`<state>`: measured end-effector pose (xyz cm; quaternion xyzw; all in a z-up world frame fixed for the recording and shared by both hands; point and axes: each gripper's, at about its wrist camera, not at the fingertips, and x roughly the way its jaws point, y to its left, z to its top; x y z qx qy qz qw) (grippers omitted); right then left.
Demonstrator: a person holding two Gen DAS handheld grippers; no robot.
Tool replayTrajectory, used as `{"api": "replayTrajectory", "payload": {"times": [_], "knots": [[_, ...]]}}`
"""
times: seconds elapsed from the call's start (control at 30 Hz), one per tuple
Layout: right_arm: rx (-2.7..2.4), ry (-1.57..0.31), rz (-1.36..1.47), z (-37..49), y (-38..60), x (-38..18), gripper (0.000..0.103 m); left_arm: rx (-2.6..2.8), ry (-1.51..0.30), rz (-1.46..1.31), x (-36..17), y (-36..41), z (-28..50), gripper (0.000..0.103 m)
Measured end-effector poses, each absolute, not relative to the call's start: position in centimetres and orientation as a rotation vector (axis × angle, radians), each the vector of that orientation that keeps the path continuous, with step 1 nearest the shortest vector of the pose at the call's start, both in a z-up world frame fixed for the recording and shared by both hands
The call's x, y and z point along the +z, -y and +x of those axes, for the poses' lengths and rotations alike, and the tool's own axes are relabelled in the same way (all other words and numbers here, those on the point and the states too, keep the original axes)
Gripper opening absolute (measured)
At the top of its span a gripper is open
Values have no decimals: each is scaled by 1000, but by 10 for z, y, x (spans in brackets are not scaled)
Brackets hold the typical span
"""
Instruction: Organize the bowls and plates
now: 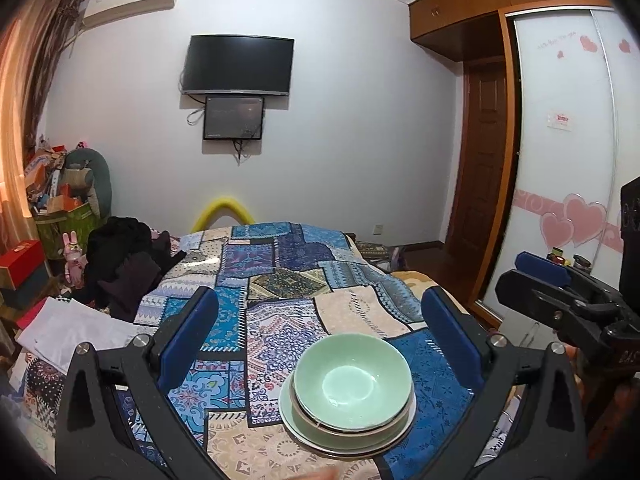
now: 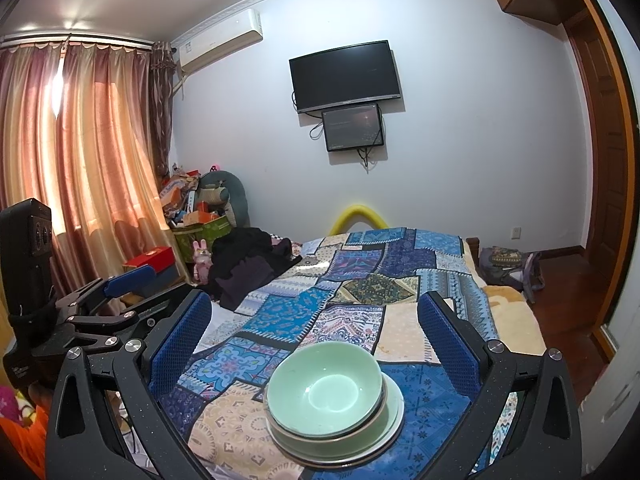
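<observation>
- A pale green bowl point(image 1: 353, 386) sits upright, nested on top of a stack of dishes on the patchwork bedspread point(image 1: 280, 280), near the bed's close end.
- Under it lies a second green dish with a brownish rim point(image 1: 320, 424), and at the bottom a wider pale plate point(image 1: 289, 412); how many pieces the stack holds in all is hard to say, since the rims overlap closely.
- The left gripper point(image 1: 320, 316) hovers above the bedspread with its blue-padded fingers point(image 1: 188, 340) spread wide apart, holding nothing; the stack lies between them, nearer the right-hand pad, touching neither.
- The right gripper point(image 2: 314, 320) is likewise held over the bed, its jaws wide apart and empty, the stack point(image 2: 334, 404) sitting between its textured blue pads point(image 2: 180, 344) without contact.
- Each gripper shows in the other's view: the right one at the far right edge of the left wrist view point(image 1: 560, 300), the left one at the far left of the right wrist view point(image 2: 100, 304).
- A heap of dark clothing point(image 2: 250, 264) lies on the bed's left side, well apart from the dishes.
- A black television point(image 1: 237, 65) hangs on the far wall, a smaller screen point(image 1: 234, 117) just below it.
</observation>
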<state>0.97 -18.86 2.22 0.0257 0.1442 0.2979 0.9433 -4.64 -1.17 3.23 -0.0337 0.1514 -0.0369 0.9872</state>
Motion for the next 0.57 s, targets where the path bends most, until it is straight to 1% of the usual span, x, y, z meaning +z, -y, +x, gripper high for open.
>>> {"api": "replayTrajectory", "payload": {"times": [0.57], "knots": [[606,-305,58,9,190,19,103,-69,-297,-88,32,10,-46,103]]}}
